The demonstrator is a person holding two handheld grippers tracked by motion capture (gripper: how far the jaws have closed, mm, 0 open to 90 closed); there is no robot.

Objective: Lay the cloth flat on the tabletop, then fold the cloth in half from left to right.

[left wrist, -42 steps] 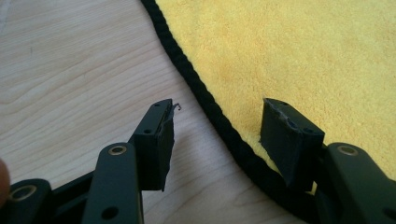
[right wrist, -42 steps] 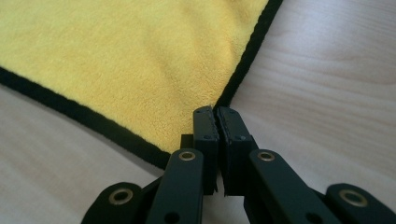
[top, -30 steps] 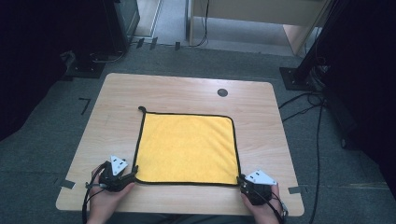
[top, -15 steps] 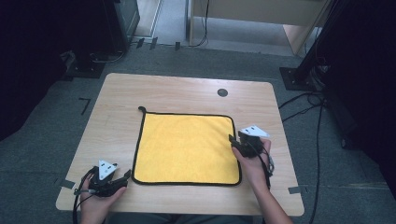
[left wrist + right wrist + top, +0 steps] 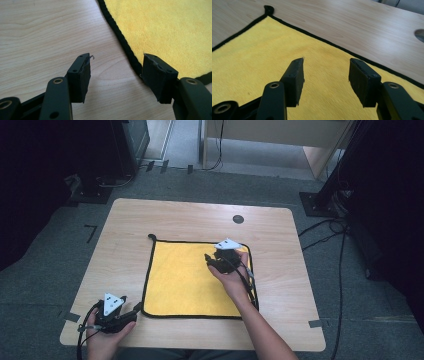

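Note:
A yellow cloth [image 5: 190, 280] with black edging lies flat on the wooden table [image 5: 125, 250], a small loop [image 5: 151, 237] at its far left corner. My left gripper [image 5: 134, 311] rests by the cloth's near left corner. It is open, and in the left gripper view the black hem [image 5: 125, 47] runs between the jaws of this gripper [image 5: 116, 72], close to the right one and unpinched. My right gripper [image 5: 209, 260] hovers over the cloth's far right part. Its jaws have just been opening, and nothing is between them above the cloth [image 5: 262, 55] in the right gripper view [image 5: 325, 72].
A round cable hole [image 5: 238, 219] sits in the table near its far edge, also seen as the hole [image 5: 419, 35] in the right gripper view. Black stands and cables lie on the grey floor around the table. Bare wood surrounds the cloth on all sides.
My right gripper has left the cloth's near right corner and travelled away from the person to above the cloth's far right part, its jaws wider. The left gripper has stayed near the near left corner.

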